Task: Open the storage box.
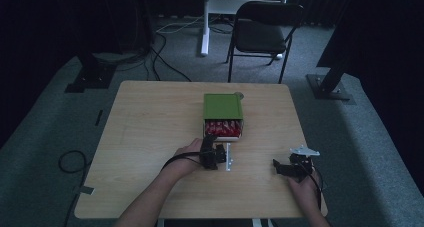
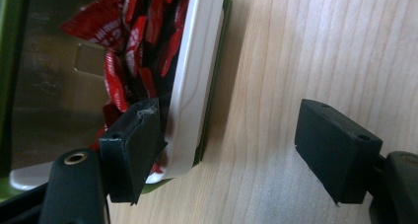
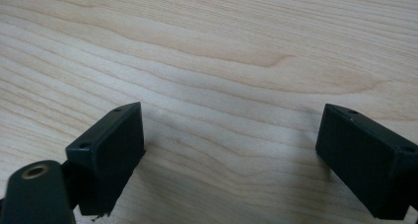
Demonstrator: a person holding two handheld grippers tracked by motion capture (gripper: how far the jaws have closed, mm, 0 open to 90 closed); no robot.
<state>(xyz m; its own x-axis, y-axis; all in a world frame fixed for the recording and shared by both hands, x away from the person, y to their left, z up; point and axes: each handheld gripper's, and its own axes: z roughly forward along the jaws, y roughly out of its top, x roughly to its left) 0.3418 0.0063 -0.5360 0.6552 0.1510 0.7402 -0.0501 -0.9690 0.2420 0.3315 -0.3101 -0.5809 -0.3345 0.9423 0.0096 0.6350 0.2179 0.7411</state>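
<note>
**Left gripper at the mouth of the sachet box, right gripper idle on the table**

The left gripper (image 1: 215, 156) sits low over the wooden table (image 1: 150, 132), held by a hand whose forearm enters from the bottom edge of the high view. It points toward the near end of the green box (image 1: 223, 107). In the left gripper view its jaws stand apart, one dipping inside the box's white inner rim (image 2: 190, 86) among the red sachets (image 2: 133, 41), the other out over bare wood; the rim lies between them, and no pad clamps it.

The right gripper (image 1: 287, 168) rests near the table's right front corner, well apart from the box, jaws wide open over plain wood grain with nothing between them.

The table is pale wood on a grey carpeted floor (image 1: 370, 147). A black folding chair (image 1: 262, 29) stands beyond it, and cables (image 1: 165, 52) trail across the floor in a dim room.

The box lies at the table's middle, its green lid covering the far part and the red sachets (image 1: 223, 128) crowding the uncovered near end.
</note>
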